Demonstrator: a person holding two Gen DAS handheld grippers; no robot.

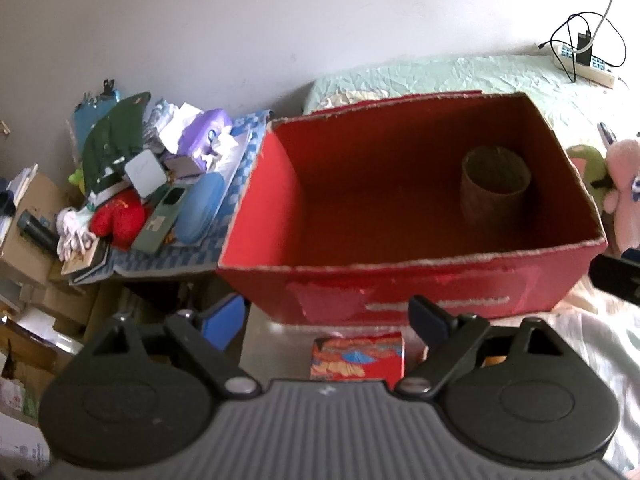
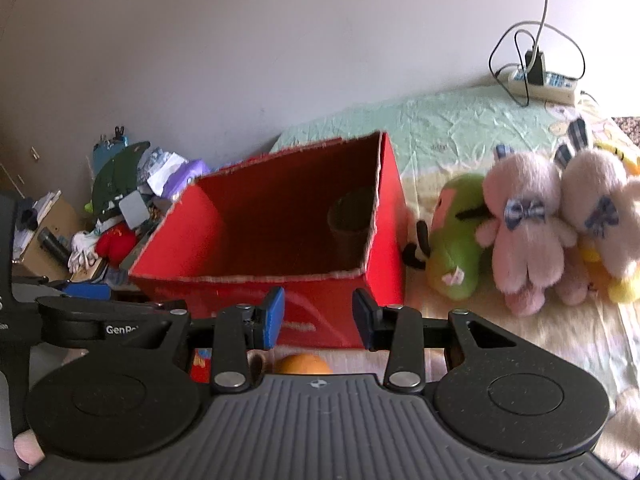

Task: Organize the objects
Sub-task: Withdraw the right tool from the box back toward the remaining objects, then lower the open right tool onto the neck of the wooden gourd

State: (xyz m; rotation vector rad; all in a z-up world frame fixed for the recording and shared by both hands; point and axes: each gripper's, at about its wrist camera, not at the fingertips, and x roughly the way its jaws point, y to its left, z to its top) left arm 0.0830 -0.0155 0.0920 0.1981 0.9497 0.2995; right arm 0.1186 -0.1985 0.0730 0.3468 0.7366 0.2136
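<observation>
An open red cardboard box [image 1: 460, 280] stands on the bed; it also shows in the right wrist view [image 2: 256, 296]. A brown cardboard tube [image 1: 494, 190] stands upright inside, at its right end [image 2: 352, 224]. My left gripper [image 1: 326, 320] is open and empty, just in front of the box's near wall. A small red patterned box [image 1: 356, 358] lies below it. My right gripper [image 2: 319, 312] is open and empty, before the box's near right corner. An orange ball [image 2: 303, 364] lies under it. Plush toys lie right of the box: a green one [image 2: 456, 236] and two pink rabbits [image 2: 524, 224].
A cluttered side table [image 1: 132, 188] left of the box holds a red plush, pouches and papers. Cardboard boxes [image 1: 28, 232] stand on the floor at far left. A power strip with cables [image 2: 540, 80] lies on the bed near the wall. The left gripper's body [image 2: 80, 320] shows at the right view's left.
</observation>
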